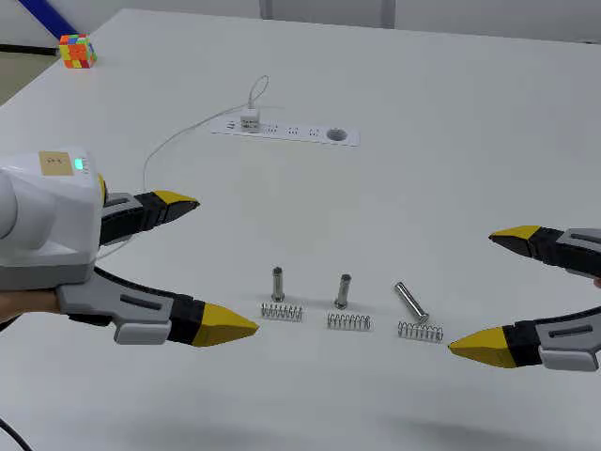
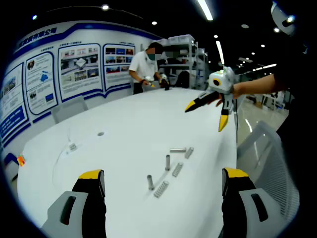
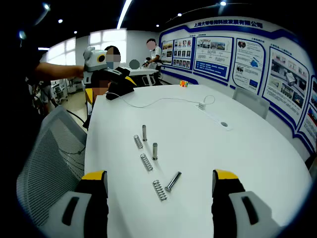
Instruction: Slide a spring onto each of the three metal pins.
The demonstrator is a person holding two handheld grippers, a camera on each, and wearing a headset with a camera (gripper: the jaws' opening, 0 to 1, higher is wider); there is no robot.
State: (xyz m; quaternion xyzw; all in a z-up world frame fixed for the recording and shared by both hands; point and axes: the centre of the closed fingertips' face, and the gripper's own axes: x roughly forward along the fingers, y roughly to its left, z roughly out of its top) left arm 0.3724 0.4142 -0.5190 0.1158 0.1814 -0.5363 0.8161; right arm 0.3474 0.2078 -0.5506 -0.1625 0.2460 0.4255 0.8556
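On the white worktop (image 1: 451,141) three metal pins sit in a row, each with a loose spring just in front of it on the person's side. The left pin (image 1: 278,284) and the middle pin (image 1: 344,290) stand upright on their ends, long axes vertical. The right pin (image 1: 410,302) lies flat, its long axis slanting away from the person and toward the left. The left spring (image 1: 282,312), middle spring (image 1: 349,322) and right spring (image 1: 420,331) all lie on their sides, with their long axes running left to right along the row. No spring is on a pin. The left gripper (image 1: 223,265) hovers left of the row with its jaws spread wide and nothing between them. The right gripper (image 1: 472,292) hovers to the right, equally spread and holding nothing. Farther back lie a power strip (image 1: 286,132) with a white cable (image 1: 178,141), and a puzzle cube (image 1: 77,51) near the far corner.
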